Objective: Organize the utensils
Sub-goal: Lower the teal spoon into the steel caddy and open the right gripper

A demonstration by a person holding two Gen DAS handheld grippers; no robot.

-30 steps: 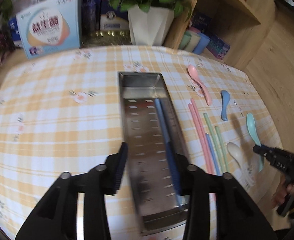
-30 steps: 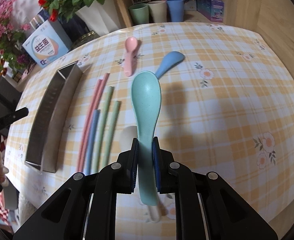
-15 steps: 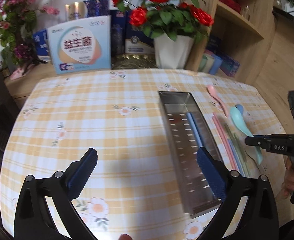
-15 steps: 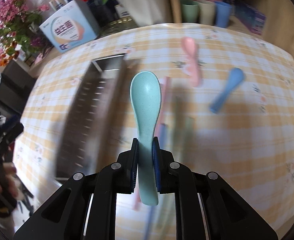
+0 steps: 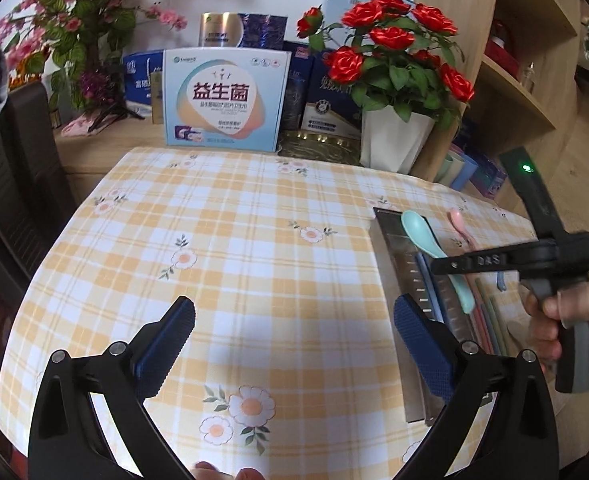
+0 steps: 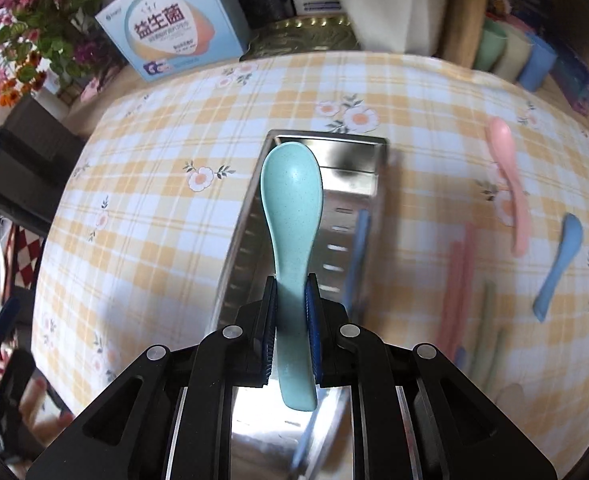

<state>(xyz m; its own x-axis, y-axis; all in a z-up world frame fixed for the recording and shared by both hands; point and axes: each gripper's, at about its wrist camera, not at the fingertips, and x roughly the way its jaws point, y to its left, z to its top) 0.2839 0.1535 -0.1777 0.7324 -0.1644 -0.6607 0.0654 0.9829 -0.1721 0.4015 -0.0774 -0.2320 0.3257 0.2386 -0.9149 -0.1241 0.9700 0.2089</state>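
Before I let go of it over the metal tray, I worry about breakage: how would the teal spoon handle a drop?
The teal spoon looks like thick speckled plastic: probably stiff, light, unlikely to shatter. Its rounded bowl may rock or slide on the smooth metal tray.

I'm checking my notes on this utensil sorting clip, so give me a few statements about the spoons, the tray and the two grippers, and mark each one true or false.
1. The right gripper is clamped on the teal spoon. True.
2. The left gripper holds a blue chopstick. False: its jaws stand wide apart with nothing between them, having just opened.
3. The teal spoon is held over the metal tray. True.
4. The metal tray is empty. False: a blue chopstick lies inside it.
5. The pink spoon lies in the tray. False: it lies on the tablecloth, beside the blue spoon.
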